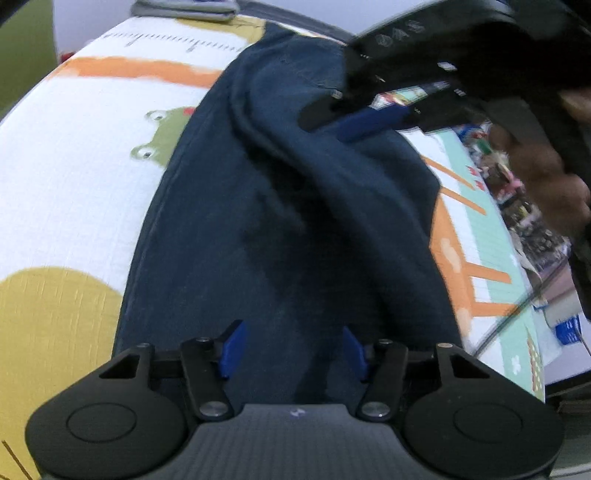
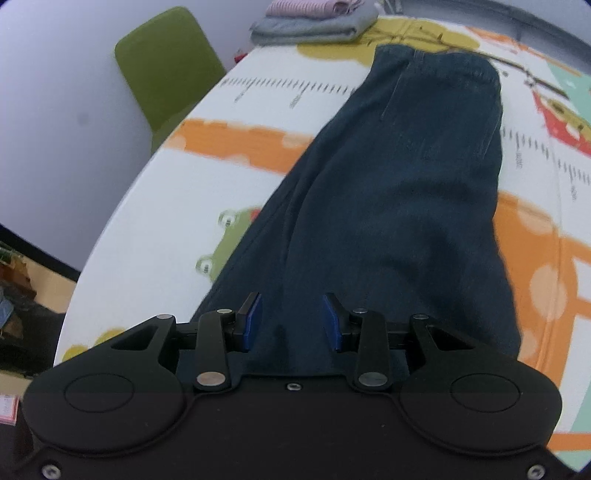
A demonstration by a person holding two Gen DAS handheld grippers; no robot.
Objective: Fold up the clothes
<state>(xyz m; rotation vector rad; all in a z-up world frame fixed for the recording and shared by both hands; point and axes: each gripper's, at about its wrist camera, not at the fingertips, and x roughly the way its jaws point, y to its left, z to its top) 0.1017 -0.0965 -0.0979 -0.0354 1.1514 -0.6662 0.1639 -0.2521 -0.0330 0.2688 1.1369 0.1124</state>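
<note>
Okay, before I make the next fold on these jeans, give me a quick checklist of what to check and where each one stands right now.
1. Left gripper open, ready to grasp: ok.
2. Right gripper open: ok.
3. Jeans lying lengthwise on the printed mat: ok.
4. Fabric flat: not ok, a raised ridge runs along the jeans in the left wrist view.
5. Folded clothes stack clear of the jeans: ok, it sits beyond the far end.
6. Either gripper touching denim: cannot tell.
</note>
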